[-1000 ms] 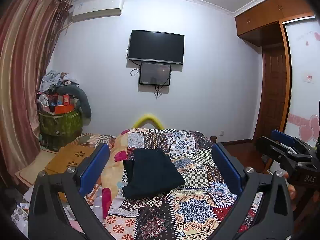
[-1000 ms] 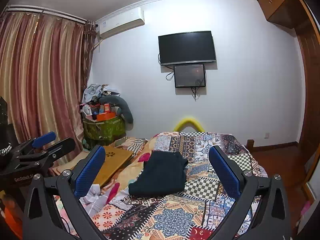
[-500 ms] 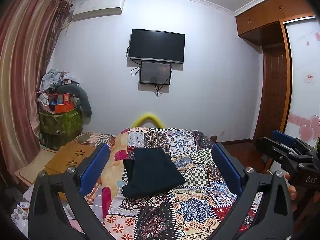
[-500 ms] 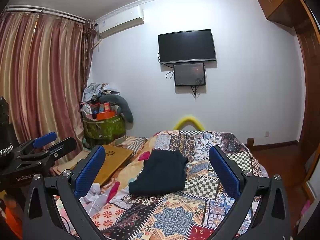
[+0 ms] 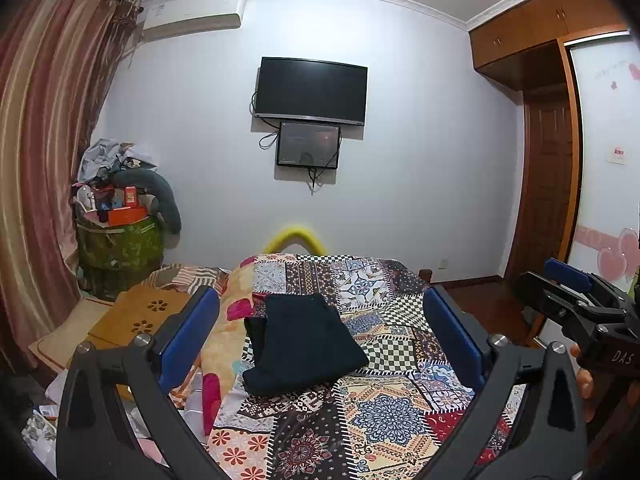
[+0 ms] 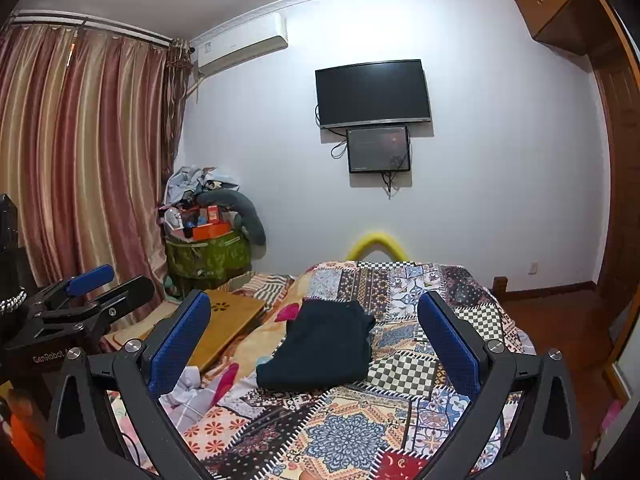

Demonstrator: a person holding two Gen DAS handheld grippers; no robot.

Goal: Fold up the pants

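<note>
Almost nothing has shifted over the last second: the pants [image 5: 302, 344] lie folded mid-frame on the quilt [image 5: 400, 412], both the left gripper [image 5: 320, 338] and right gripper [image 6: 314, 342] held spread, empty; folding appears finished.

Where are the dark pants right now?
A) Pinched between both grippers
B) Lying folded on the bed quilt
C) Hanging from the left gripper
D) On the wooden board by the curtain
B: the pants lie in a folded stack on the quilt, while the left gripper and right gripper are both open, back from them, holding nothing.
</note>
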